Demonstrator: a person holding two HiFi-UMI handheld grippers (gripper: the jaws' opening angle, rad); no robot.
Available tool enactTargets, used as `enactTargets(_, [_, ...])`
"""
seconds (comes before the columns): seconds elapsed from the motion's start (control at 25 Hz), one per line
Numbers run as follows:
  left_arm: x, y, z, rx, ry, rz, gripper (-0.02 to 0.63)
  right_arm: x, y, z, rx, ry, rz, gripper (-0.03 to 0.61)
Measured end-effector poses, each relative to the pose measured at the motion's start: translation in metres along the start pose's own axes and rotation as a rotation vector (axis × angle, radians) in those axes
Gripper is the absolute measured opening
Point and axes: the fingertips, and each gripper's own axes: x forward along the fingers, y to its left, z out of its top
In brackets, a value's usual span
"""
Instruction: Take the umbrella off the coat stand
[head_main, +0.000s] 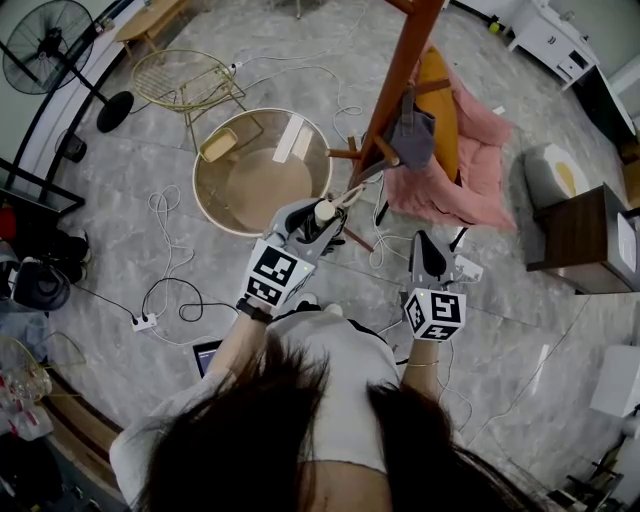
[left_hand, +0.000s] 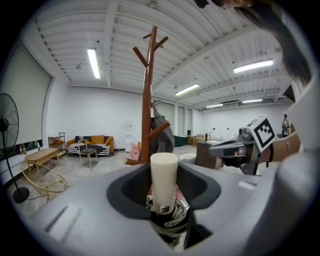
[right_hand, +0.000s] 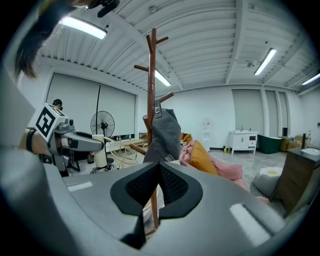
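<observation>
The umbrella stands upright in my left gripper (head_main: 318, 225), which is shut on it. Its cream handle (left_hand: 164, 180) rises between the jaws, with the folded black-and-white canopy (left_hand: 169, 216) bunched below. The wooden coat stand (head_main: 400, 75) is just ahead and to the right, apart from the umbrella, and a grey cap (head_main: 412, 135) hangs on one of its pegs. My right gripper (head_main: 428, 252) is held level beside the left one, shut with nothing in it. In the right gripper view the stand's pole (right_hand: 152, 90) and the cap (right_hand: 164, 135) are straight ahead.
A round glass-topped table (head_main: 262, 170) stands left of the coat stand, with a gold wire chair (head_main: 185, 80) and a floor fan (head_main: 45, 45) beyond it. Pink and orange cushions (head_main: 470, 150) lie right of the stand. Cables (head_main: 170, 290) trail over the floor. A dark wooden cabinet (head_main: 580, 235) is at the right.
</observation>
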Motion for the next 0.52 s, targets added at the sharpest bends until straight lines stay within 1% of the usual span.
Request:
enactTargets(0.4, [-0.0001, -0.0040, 0.0063, -0.003, -0.004, -0.012, 0.204, -0.0008, -0.0010, -0.0029, -0.006, 0.013, 0.007, 0.003])
enactTargets(0.52, [-0.0010, -0.0047, 0.0029, 0.001, 0.009, -0.010, 0.204, -0.0020, 0.0009, -0.0044, -0.013, 0.015, 0.016, 0.002])
